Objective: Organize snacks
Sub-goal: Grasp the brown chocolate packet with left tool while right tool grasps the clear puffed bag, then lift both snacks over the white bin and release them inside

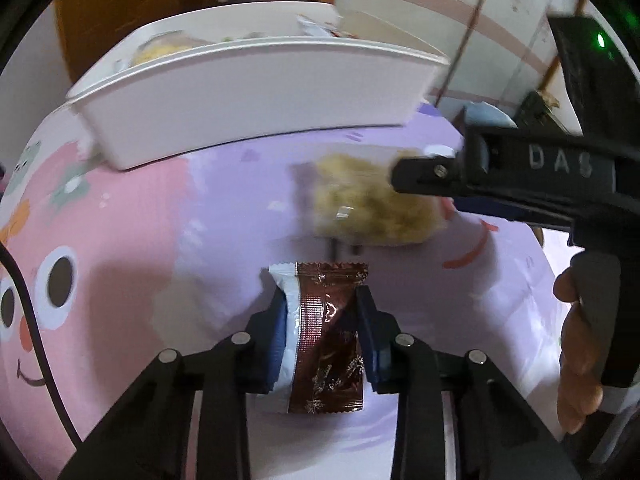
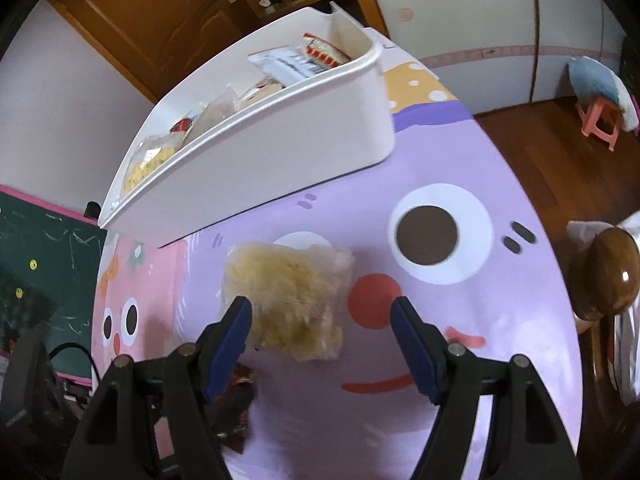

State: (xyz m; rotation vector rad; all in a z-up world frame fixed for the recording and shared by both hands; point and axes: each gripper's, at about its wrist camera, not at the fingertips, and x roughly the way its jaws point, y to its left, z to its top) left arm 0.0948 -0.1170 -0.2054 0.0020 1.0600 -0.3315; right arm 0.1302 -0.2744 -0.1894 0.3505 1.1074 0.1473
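Just in front of the long white plastic bin, the left gripper is clamped on a shiny brown foil snack packet lying on the cartoon-print table. The right gripper stands apart around a clear bag of pale yellow snack; it should settle lower and centre before closing.

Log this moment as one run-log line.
left claw: shut on brown wrapper | right claw: open over yellow snack bag | white bin: holds snacks
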